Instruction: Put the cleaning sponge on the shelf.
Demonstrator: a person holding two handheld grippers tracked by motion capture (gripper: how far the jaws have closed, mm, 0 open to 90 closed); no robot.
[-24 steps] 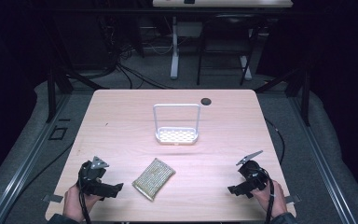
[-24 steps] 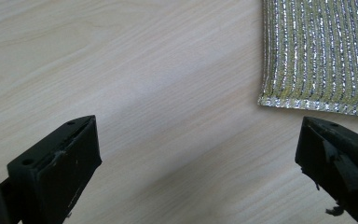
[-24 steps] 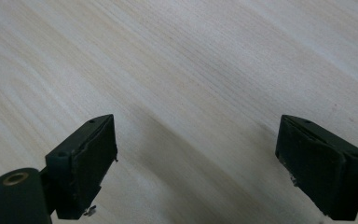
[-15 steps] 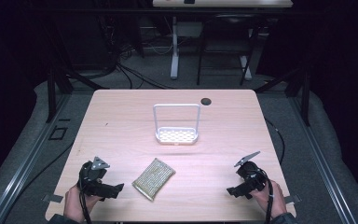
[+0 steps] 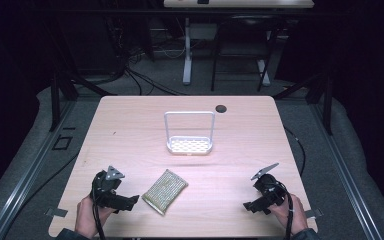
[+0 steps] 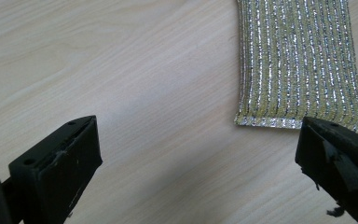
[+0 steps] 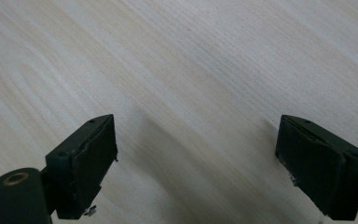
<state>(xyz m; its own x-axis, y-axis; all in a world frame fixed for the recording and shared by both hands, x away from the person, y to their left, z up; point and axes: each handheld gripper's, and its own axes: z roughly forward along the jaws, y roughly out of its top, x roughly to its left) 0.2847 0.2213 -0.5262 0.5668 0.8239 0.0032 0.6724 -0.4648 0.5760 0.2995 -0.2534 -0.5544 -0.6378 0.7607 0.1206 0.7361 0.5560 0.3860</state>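
A glittery gold-and-silver scouring sponge (image 5: 165,190) lies flat near the table's front, left of centre. My left gripper (image 5: 128,200) sits just left of it, open, jaws wide and empty; in the left gripper view the sponge (image 6: 298,65) lies ahead and to the right, its near edge close to the right jaw. A white wire rack with a perforated base (image 5: 189,134) stands upright at mid-table. My right gripper (image 5: 250,206) rests low at the front right, open over bare wood (image 7: 196,93), holding nothing.
The light wooden table (image 5: 130,130) has a small dark round hole (image 5: 221,108) near its back edge. A hand holds each gripper at the front edge. Beyond the table the floor is dark, with cables and table legs.
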